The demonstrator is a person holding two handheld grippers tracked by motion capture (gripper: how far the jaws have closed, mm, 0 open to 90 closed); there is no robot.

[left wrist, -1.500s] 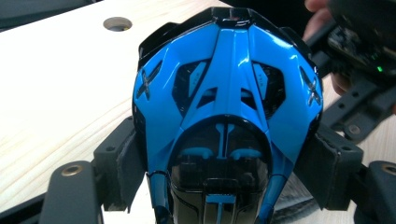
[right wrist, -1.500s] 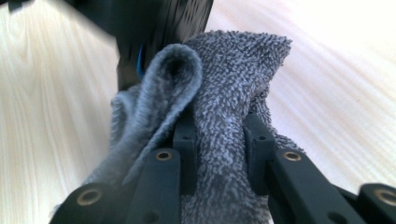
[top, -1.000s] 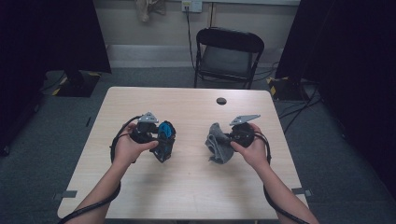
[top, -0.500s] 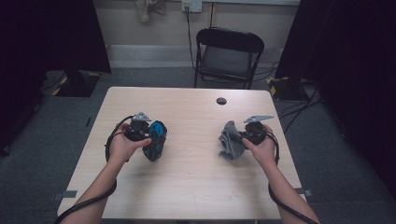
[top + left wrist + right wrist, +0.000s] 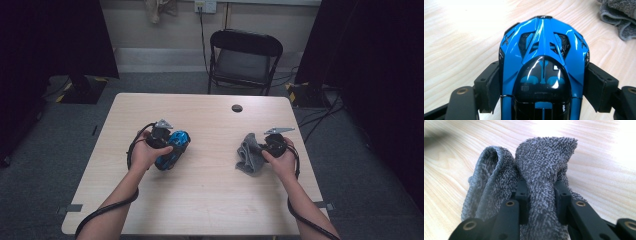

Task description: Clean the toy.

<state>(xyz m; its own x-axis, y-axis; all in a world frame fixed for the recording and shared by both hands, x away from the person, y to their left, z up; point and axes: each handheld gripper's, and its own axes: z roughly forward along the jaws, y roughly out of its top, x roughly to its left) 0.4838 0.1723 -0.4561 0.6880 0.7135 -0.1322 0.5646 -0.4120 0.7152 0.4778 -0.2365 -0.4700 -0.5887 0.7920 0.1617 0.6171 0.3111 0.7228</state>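
Both hands lowered; left claw (image 5: 544, 82) grips blue toy car (image 5: 544, 57), right claw (image 5: 541, 197) pinches grey cloth (image 5: 544, 162).

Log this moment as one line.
left tool: shut on toy car | right tool: shut on grey cloth | both low over the table | car and cloth apart

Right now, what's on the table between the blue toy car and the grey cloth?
Nothing. In the high view, bare wooden table separates the blue toy car, clamped in the left gripper, from the grey cloth, pinched in the right gripper.
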